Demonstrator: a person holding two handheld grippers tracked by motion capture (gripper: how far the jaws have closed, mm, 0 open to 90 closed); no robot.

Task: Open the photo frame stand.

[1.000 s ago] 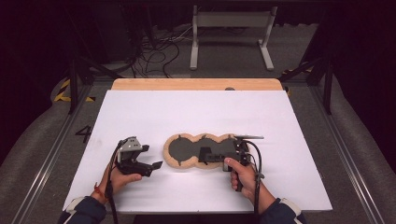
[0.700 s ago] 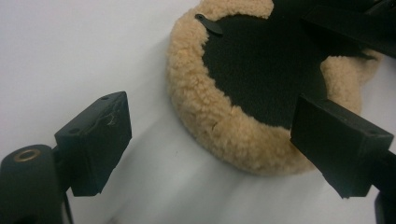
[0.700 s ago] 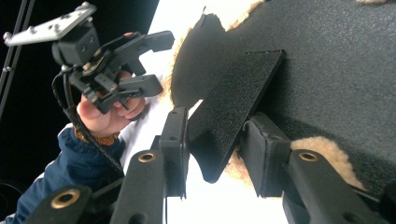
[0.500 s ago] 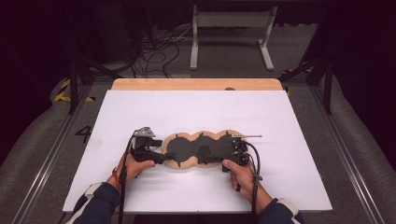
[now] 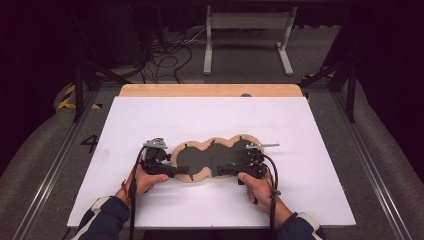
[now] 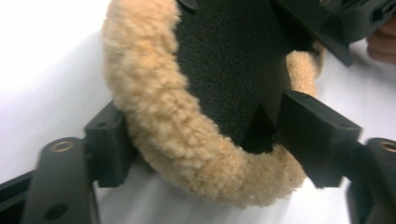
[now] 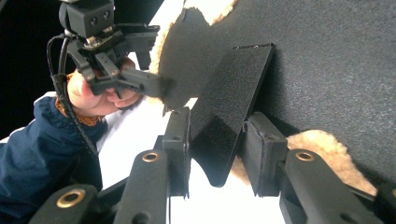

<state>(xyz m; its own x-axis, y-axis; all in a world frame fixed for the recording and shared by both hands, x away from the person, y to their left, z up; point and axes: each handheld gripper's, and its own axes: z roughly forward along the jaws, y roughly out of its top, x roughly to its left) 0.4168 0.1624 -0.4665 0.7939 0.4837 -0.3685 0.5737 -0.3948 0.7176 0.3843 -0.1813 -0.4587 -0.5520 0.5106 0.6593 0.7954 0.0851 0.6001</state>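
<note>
Fleece pad (image 5: 212,157) on counter (image 5: 320,150): left tool (image 6: 205,154), just closing, pinches its woolly rim; black strap (image 7: 229,112) is pinched by right tool (image 7: 215,154).

A dark numeral "4" (image 5: 90,143) stands on the grey floor, at nine o'clock from the white table (image 5: 320,130).

High view looks forward and down over the whole table (image 5: 320,130). Both gripper views sit close behind their jaws; all three share the fleece-edged pad (image 5: 200,157).
</note>
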